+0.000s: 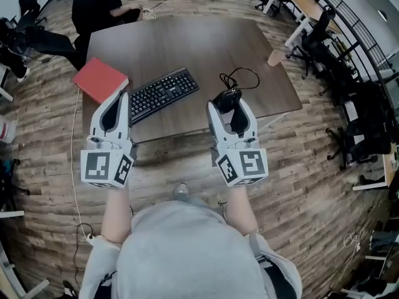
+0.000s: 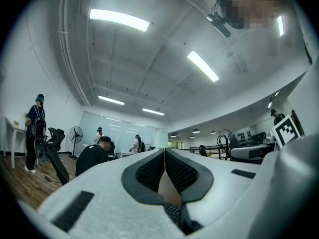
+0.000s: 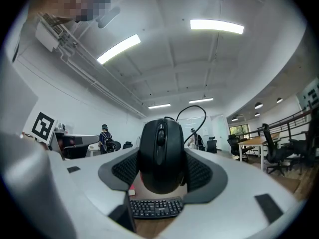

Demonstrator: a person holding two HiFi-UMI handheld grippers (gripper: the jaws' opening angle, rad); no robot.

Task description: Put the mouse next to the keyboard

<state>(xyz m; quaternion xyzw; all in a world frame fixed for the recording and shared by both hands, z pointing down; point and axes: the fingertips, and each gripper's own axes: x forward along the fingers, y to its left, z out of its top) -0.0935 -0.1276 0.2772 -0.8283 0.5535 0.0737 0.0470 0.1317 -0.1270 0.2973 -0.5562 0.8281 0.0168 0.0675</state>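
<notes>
A black wired mouse [image 3: 162, 156] sits clamped between the jaws of my right gripper [image 3: 162, 163], lifted above the table. In the head view the mouse [image 1: 228, 98] shows at the tip of the right gripper [image 1: 229, 106], to the right of the black keyboard [image 1: 163, 93], its cable [image 1: 240, 78] looping behind it. The keyboard [image 3: 155, 208] also appears low in the right gripper view. My left gripper [image 1: 115, 104] hovers over the keyboard's left end. Its pads [image 2: 149, 171] meet with nothing between them.
A red book [image 1: 100, 79] lies at the left edge of the brown table [image 1: 206, 42]. A person in black sits at the table's far left corner [image 1: 96, 2]. Office chairs and desks [image 1: 312, 23] stand at the right.
</notes>
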